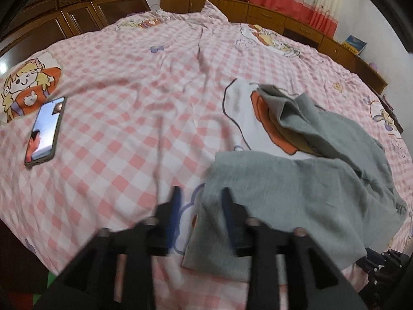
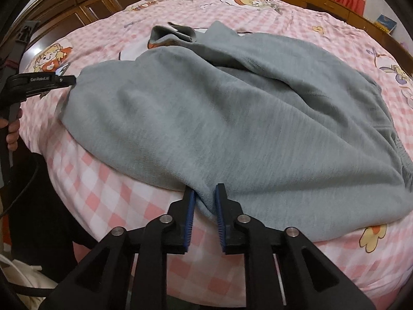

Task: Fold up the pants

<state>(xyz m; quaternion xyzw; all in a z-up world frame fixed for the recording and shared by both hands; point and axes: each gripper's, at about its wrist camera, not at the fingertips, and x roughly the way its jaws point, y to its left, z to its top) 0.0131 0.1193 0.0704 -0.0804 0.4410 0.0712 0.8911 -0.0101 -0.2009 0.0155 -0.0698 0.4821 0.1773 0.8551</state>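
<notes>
We hold our left gripper (image 1: 200, 193) with its blue-padded fingers (image 1: 176, 206) set wide apart, straddling the near left edge of the soft grey knit pants (image 1: 296, 196); the left finger sits over bare sheet, the right one over the fabric, and motion blur keeps us from telling whether either pad touches the cloth. Our right gripper (image 2: 204, 192) has its fingers (image 2: 190, 206) narrowed around a small pinched fold at the near hem of the pants (image 2: 232, 118), which bulges between the pads. The pants lie crumpled on the pink-and-white checked bed sheet (image 1: 116, 103) with cartoon prints, spreading ahead of the right fingers and to the right of the left ones, with one rumpled end folded back at the far side. A smartphone with a lit screen (image 1: 45, 130) rests on the sheet well to the left of the left fingers. Beyond the bed stand a dark wooden wardrobe (image 1: 64, 13) and a low wooden cabinet (image 1: 271, 15).
</notes>
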